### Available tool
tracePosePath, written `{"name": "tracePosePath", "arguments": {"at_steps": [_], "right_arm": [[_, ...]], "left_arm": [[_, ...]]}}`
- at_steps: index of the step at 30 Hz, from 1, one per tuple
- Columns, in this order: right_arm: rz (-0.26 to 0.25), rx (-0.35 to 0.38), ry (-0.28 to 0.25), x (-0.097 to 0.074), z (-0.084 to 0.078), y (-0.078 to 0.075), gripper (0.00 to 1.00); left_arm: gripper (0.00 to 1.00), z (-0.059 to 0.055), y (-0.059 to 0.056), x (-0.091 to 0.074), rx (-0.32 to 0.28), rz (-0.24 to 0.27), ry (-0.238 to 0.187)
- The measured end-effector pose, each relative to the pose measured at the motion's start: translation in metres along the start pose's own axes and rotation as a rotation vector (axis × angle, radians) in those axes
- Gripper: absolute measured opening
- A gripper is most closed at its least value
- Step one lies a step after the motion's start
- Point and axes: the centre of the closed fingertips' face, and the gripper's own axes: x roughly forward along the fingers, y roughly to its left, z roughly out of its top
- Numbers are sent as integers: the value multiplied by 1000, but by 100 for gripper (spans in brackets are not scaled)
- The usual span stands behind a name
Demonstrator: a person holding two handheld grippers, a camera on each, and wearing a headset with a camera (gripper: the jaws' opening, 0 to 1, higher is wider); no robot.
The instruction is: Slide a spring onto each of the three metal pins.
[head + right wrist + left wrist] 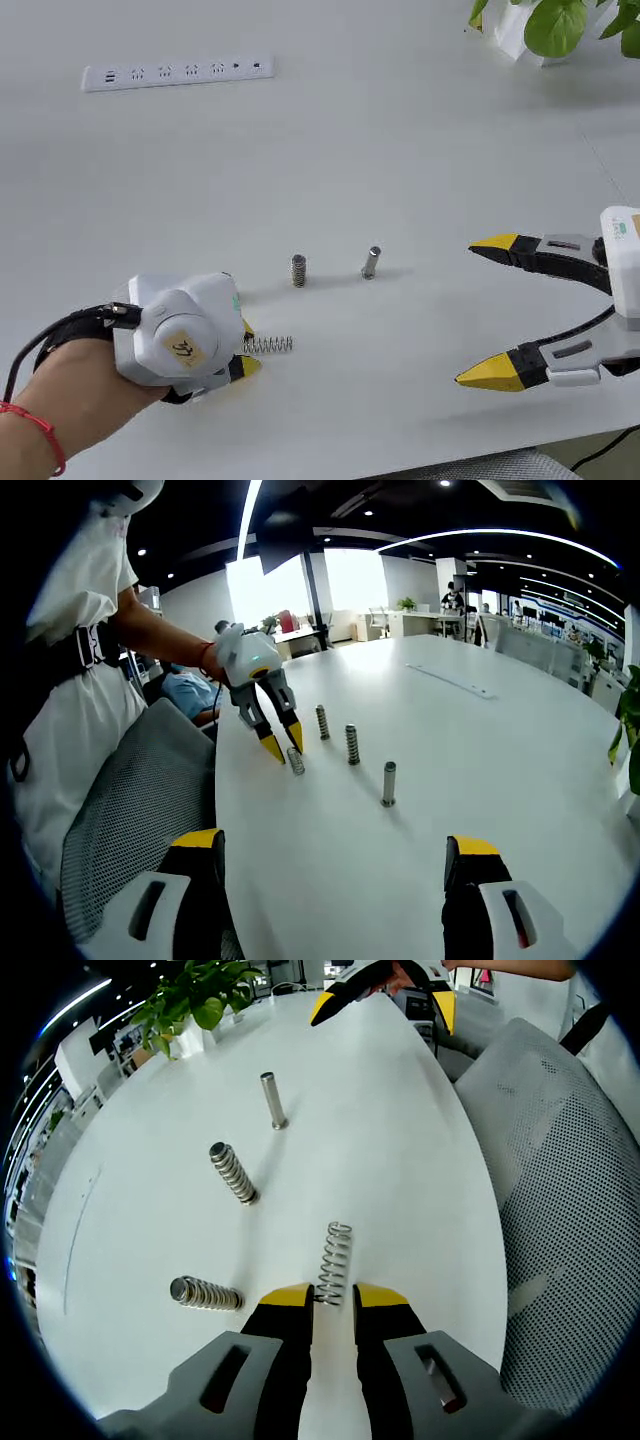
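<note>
1. Closest to the headset, the left gripper [247, 347] sits low on the table [400, 150], held in a hand [60, 400] with a red cord at the wrist.
2. Its jaws stand slightly parted, wider than the coil. The near end of the loose spring [334, 1258] lies between the yellow tips, and the jaws do not pinch it.
3. That loose spring lies flat on the table, pointing roughly toward the bare pin [371, 263], near it but apart.
4. Upright and uncovered, the bare pin stands between the two grippers in the head view.
5. Just beside the bare pin, on the left gripper's side, stands the second pin [298, 270], with a spring around it.
6. Beyond the second pin in the same row, farthest from the bare pin, stands the third pin [322, 722], also wearing a spring.
7. On the other side of the bare pin, well apart from it, the right gripper [480, 310] has its jaws spread wide and holds nothing.
8. Far behind the bare pin in the head view lie a white power strip [177, 72] and a leafy plant [555, 25].
9. A grey mesh chair [560, 1210] stands at the table edge nearest the person.
</note>
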Motion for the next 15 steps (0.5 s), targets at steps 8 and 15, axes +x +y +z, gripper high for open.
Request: {"name": "tracePosePath", "arguments": {"at_steps": [8, 15], "right_arm": [[-2, -2, 0, -1, 1, 0, 90], [-2, -4, 0, -1, 3, 1, 89]], "left_arm": [[7, 1, -2, 1, 1, -8, 2], [7, 0, -1, 1, 0, -11, 8]]}}
